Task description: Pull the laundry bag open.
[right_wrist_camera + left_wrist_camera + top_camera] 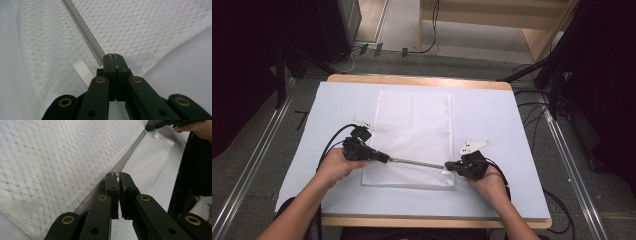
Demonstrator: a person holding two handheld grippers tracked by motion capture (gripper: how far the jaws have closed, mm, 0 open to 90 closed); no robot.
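Observation:
A white mesh bag (412, 125) lies flat on the pale sheet, and a grey zipper (417, 162) runs along its near edge. My left gripper (387, 159) is at the zipper's left part, shut on the small brass zipper pull (116, 173). My right gripper (448, 166) is at the zipper's right end near the bag's corner, shut on the zipper's end (102, 58). The zipper (127, 160) is stretched straight between the two grippers and lifted a little. A white ribbon tab (82, 72) sticks out beside the right jaws. My right gripper (160, 123) is far off in the left gripper view.
The pale sheet (497, 125) covers a wooden table (412, 80). Bare sheet lies on both sides of the bag. Cables (332, 142) trail from the grippers across the sheet. Black stands and metal floor rails (567, 165) flank the table.

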